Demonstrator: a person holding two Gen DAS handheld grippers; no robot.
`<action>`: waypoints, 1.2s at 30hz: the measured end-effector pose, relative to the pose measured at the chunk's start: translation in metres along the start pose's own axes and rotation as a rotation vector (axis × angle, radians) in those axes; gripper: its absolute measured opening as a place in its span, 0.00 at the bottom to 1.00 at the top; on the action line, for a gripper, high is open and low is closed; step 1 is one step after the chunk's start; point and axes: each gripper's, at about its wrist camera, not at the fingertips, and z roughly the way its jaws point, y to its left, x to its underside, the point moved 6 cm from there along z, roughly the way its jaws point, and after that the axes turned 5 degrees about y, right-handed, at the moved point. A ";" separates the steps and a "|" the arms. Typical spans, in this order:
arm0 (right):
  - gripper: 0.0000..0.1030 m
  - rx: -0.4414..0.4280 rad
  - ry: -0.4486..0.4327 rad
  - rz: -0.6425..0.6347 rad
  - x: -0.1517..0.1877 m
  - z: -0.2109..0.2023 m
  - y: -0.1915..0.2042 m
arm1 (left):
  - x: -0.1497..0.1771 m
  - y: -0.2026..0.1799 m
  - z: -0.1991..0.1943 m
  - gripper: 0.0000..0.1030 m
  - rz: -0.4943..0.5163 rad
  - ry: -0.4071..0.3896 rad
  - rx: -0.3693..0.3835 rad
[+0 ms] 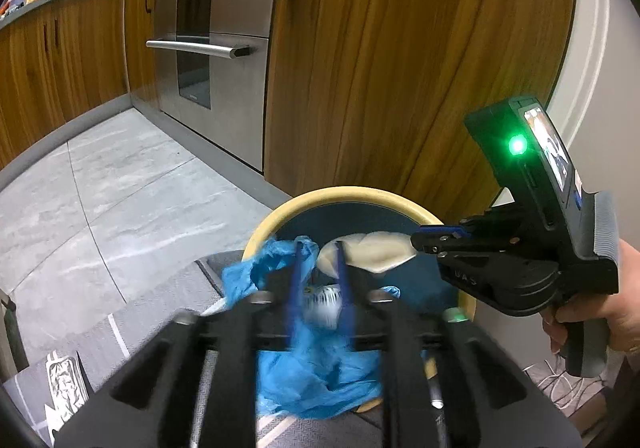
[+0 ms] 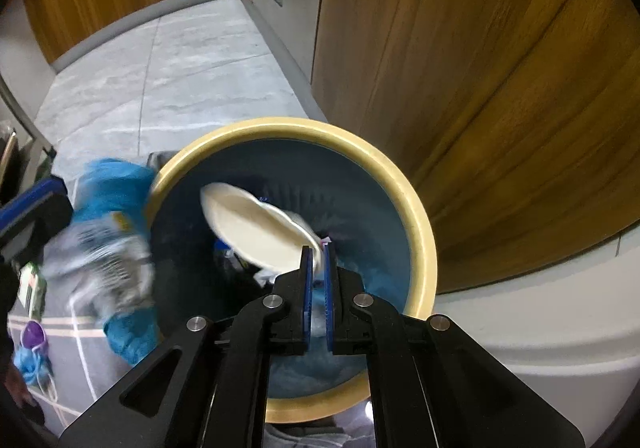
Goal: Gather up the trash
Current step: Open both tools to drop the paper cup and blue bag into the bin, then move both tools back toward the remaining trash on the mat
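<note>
A round bin (image 2: 420,216) with a cream rim and dark blue inside stands on the floor by a wooden cabinet; it also shows in the left wrist view (image 1: 344,194). My right gripper (image 2: 316,248) is shut on the edge of a white paper plate (image 2: 248,224) and holds it tilted inside the bin's mouth. The plate also shows in the left wrist view (image 1: 380,252). My left gripper (image 1: 320,248) is shut on a bundle of blue plastic and a crumpled white wrapper (image 1: 316,368), just at the bin's left rim. The bundle looks blurred in the right wrist view (image 2: 108,232).
Wooden cabinets (image 1: 400,48) and a steel oven (image 1: 208,40) stand behind the bin. Grey tile floor (image 1: 100,188) lies to the left. A grey patterned rug (image 2: 80,348) carries a purple item (image 2: 34,334) and more blue plastic (image 2: 28,364). A white curved wall (image 2: 540,308) is to the right.
</note>
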 end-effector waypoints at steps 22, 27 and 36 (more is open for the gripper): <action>0.77 -0.037 -0.102 -0.031 -0.004 -0.033 0.025 | 0.015 0.036 -0.043 0.75 -0.062 -0.006 -0.113; 0.93 -0.032 -0.134 -0.048 -0.009 -0.044 0.039 | 0.027 0.052 -0.070 0.92 -0.070 -0.011 -0.174; 0.95 -0.071 -0.154 -0.027 -0.015 -0.058 0.059 | 0.037 0.101 -0.140 0.94 -0.140 -0.024 -0.253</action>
